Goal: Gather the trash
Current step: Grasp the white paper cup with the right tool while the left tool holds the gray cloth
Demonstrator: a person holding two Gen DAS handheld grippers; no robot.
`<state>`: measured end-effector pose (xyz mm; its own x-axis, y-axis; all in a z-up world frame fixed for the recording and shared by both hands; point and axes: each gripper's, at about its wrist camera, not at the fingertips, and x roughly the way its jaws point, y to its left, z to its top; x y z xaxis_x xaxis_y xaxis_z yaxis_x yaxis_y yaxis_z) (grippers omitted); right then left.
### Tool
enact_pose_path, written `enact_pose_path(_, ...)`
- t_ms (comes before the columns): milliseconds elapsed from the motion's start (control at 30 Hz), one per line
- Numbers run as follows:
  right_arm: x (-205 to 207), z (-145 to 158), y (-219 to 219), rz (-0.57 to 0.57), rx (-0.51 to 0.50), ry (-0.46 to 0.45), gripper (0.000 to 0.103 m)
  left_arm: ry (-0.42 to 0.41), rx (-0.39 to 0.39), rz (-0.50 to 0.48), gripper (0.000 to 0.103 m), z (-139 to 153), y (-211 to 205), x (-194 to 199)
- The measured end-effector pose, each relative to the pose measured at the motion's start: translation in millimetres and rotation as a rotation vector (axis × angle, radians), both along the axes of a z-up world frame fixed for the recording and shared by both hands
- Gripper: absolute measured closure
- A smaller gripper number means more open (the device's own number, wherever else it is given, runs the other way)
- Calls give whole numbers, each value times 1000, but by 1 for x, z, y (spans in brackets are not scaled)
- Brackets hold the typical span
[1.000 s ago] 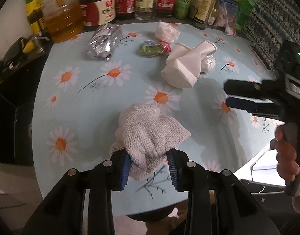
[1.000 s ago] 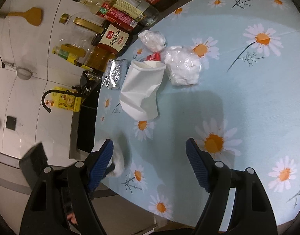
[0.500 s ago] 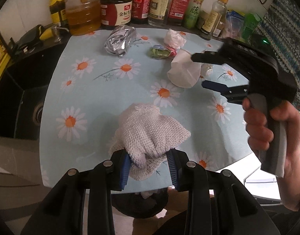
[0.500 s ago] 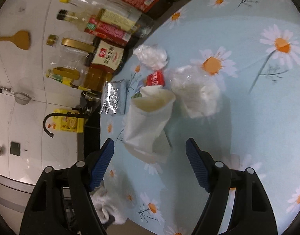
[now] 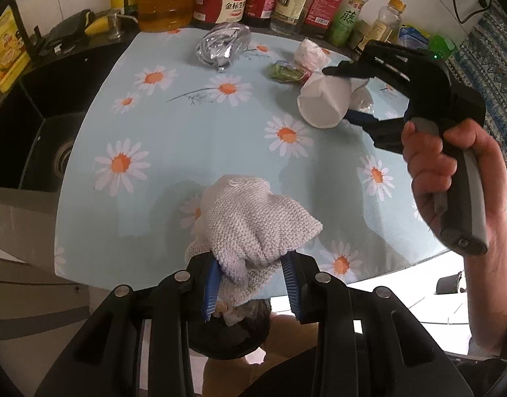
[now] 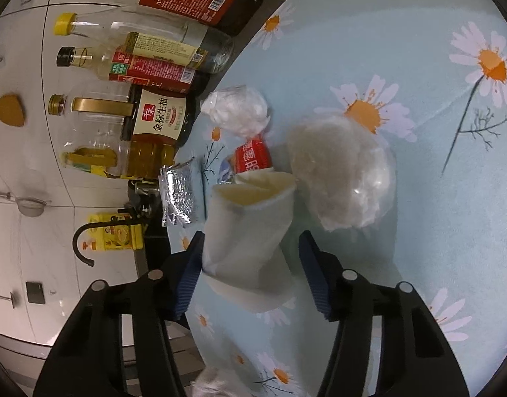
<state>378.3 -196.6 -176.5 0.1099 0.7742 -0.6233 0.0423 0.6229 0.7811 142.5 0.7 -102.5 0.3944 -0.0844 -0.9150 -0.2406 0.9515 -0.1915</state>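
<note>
My left gripper point(image 5: 251, 284) is shut on a white knitted cloth point(image 5: 253, 225) at the near edge of the daisy-print table point(image 5: 193, 139). A crushed white paper cup point(image 6: 250, 231) lies between the jaws of my right gripper point(image 6: 250, 264), which are closing. Its left pad meets the cup and the right pad stands just clear. The left wrist view shows that gripper point(image 5: 339, 96) around the cup point(image 5: 323, 99), with a hand on its handle. Nearby trash: clear plastic wad point(image 6: 342, 178), red-green wrapper point(image 6: 253, 157), white tissue point(image 6: 240, 112), silver foil bag point(image 6: 177, 195).
Sauce and oil bottles point(image 5: 227, 0) line the table's back edge. A black sink point(image 5: 38, 132) with a tap point(image 6: 84, 241) borders the left side. A dark bin point(image 5: 233, 334) holding scraps sits under the near edge, below the cloth.
My right gripper moved in over the paper cup and its jaws narrowed around it. My left gripper, still holding the cloth, drifted back toward the table's near edge.
</note>
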Motion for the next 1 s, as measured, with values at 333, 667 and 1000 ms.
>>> enact_pose_path(333, -9, 11, 0, 17, -37, -21, 65, -21, -25, 16, 71, 0, 4, -10)
enact_pose_path(667, -43, 26, -13, 60, -49, -50, 65, -58, -47, -16, 71, 4, 9, -19)
enact_pose_path(1000, -98, 44, -32, 128, -99, -108, 65, -94, -69, -70, 71, 7, 16, -36)
